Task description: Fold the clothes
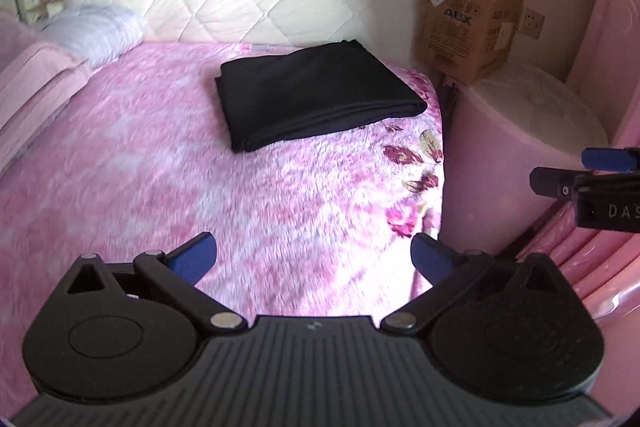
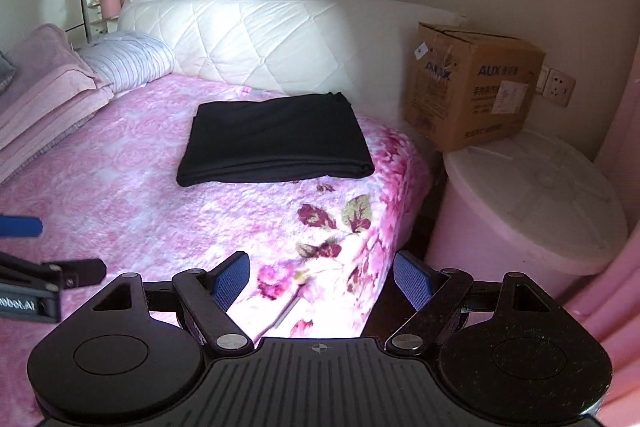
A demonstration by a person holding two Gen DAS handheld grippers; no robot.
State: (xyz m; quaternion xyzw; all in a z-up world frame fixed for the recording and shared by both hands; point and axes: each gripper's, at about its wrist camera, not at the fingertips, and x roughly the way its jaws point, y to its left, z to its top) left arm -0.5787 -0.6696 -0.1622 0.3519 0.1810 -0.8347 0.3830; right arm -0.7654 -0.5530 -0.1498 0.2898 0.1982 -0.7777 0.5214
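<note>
Both grippers have their jaws spread wide with nothing between them. The left gripper [image 1: 314, 259] and the right gripper [image 2: 322, 281] hang over the near part of the bed [image 2: 140, 227], side by side. The black cloth [image 2: 276, 141] lies folded flat, far ahead of both and well apart from them. Its long side runs left to right. Neither gripper looks clearly nearer. The fold looks done.

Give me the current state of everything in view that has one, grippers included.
Black garment: folded into a flat rectangle, lying on the pink floral blanket.
Left gripper: open, empty, clear of the garment.
Right gripper: open, empty.
AUX cardboard box: closed, tilted, resting on the round pink nightstand.
</note>
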